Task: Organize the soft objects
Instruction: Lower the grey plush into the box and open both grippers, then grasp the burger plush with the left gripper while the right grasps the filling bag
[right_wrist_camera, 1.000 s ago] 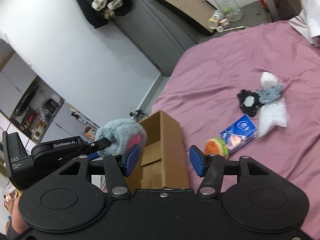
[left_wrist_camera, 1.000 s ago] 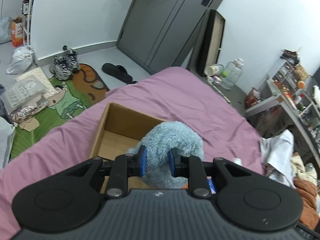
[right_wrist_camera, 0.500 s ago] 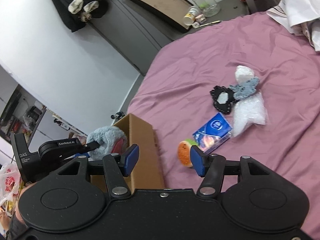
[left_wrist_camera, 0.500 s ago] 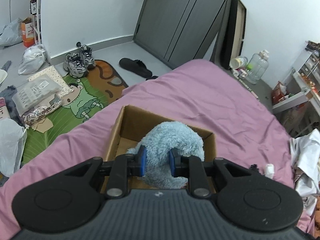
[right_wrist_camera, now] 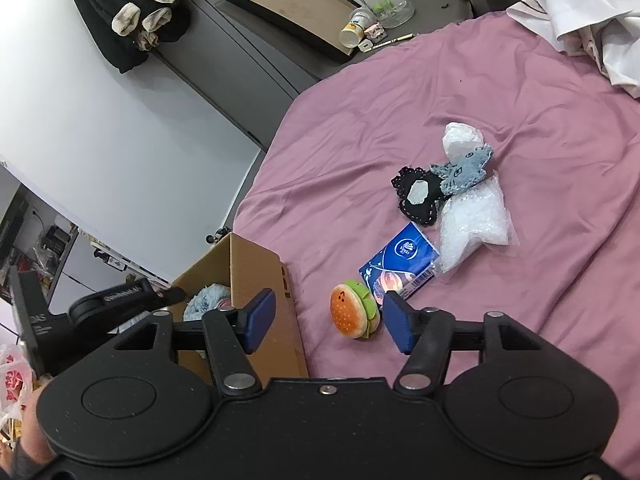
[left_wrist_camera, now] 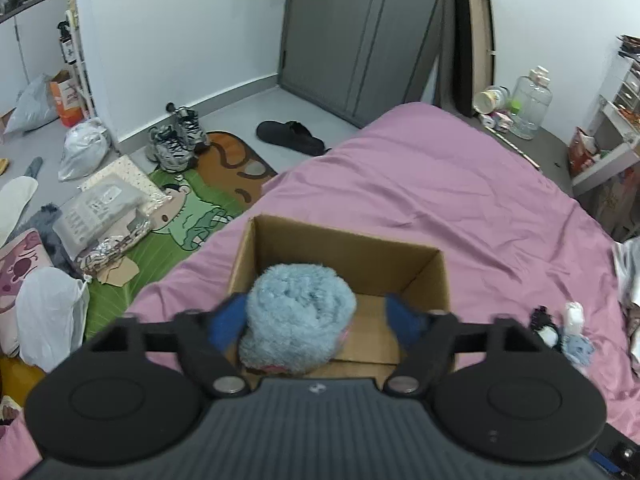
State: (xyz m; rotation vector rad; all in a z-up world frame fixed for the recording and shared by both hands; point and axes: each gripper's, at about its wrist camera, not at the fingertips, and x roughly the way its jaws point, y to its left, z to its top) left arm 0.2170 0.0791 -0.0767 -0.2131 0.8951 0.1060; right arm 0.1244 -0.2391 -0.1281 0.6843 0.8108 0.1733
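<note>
My left gripper (left_wrist_camera: 316, 322) is open above the open cardboard box (left_wrist_camera: 344, 252) on the pink bed. A fluffy blue plush (left_wrist_camera: 298, 312) sits between its spread blue pads, released, inside the box; it also shows in the right wrist view (right_wrist_camera: 208, 300) within the box (right_wrist_camera: 260, 280). My right gripper (right_wrist_camera: 326, 320) is open and empty, hovering just above a small burger plush (right_wrist_camera: 354, 314). Beyond it lie a blue tissue pack (right_wrist_camera: 400, 264), a bubble-wrap bag (right_wrist_camera: 476, 224), a black lace piece (right_wrist_camera: 418, 196) and a blue-grey knit piece (right_wrist_camera: 464, 170).
The pink bed sheet (left_wrist_camera: 440, 184) spreads around the box. White clothes (right_wrist_camera: 588, 12) lie at the bed's far right. The floor left of the bed holds shoes (left_wrist_camera: 176, 142), a green mat (left_wrist_camera: 180, 224) and bags. The left gripper body (right_wrist_camera: 100, 304) is beside the box.
My left gripper has opened and let go of the blue plush, which has sunk into the box. My right gripper has moved closer to the burger plush.
</note>
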